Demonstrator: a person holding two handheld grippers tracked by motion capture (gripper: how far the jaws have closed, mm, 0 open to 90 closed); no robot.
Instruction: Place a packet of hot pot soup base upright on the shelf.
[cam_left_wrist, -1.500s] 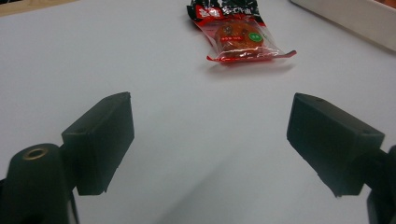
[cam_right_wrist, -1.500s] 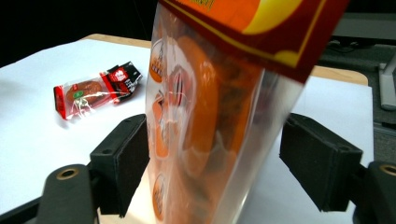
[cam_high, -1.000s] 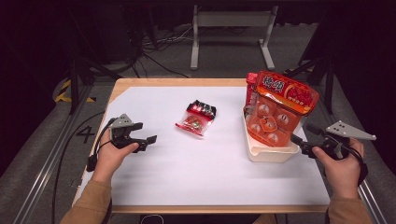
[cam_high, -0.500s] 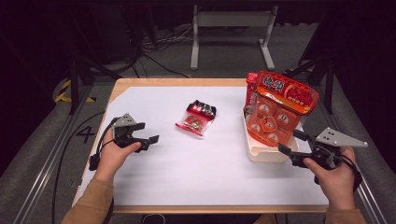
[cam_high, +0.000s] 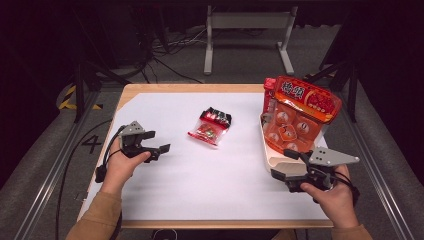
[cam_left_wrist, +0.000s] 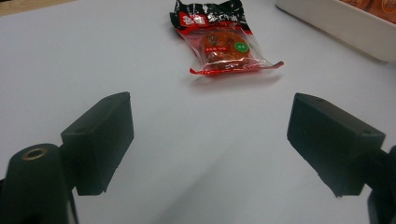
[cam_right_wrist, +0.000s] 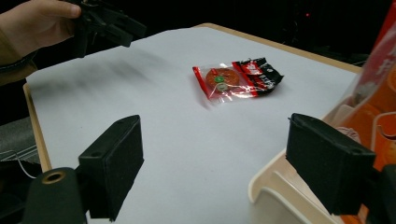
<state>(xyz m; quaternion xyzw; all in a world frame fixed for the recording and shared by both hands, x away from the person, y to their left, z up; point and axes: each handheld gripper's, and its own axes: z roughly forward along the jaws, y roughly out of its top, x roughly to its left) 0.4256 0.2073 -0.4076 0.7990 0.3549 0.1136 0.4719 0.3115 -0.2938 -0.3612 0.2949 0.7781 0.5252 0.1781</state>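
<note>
A small red-and-black snack packet (cam_high: 210, 127) lies flat on the white table top, seen too as the packet (cam_left_wrist: 223, 41) and the packet (cam_right_wrist: 236, 78). My left gripper (cam_high: 161, 151) is open at the table's left, its jaws aimed at the packet from a short way off, as the left gripper view (cam_left_wrist: 210, 144) shows with nothing between the jaws. My right gripper (cam_high: 286, 165) is open near the front corner of the white tray (cam_high: 272, 162), empty (cam_right_wrist: 215, 163). A large red bag of snacks (cam_high: 299, 112) stands in that tray.
The table's wooden edge (cam_high: 190, 88) frames the white surface. The tray's rim (cam_right_wrist: 275, 186) is just by my right jaw. Metal rails and cables run along the floor left of the table (cam_high: 55, 165). A stand's legs (cam_high: 245, 30) rise behind the table.
My right gripper has drawn back toward the person and swung inward along the tray's front corner. The left gripper shifted slightly toward the packet. The packet and bag stayed put.
</note>
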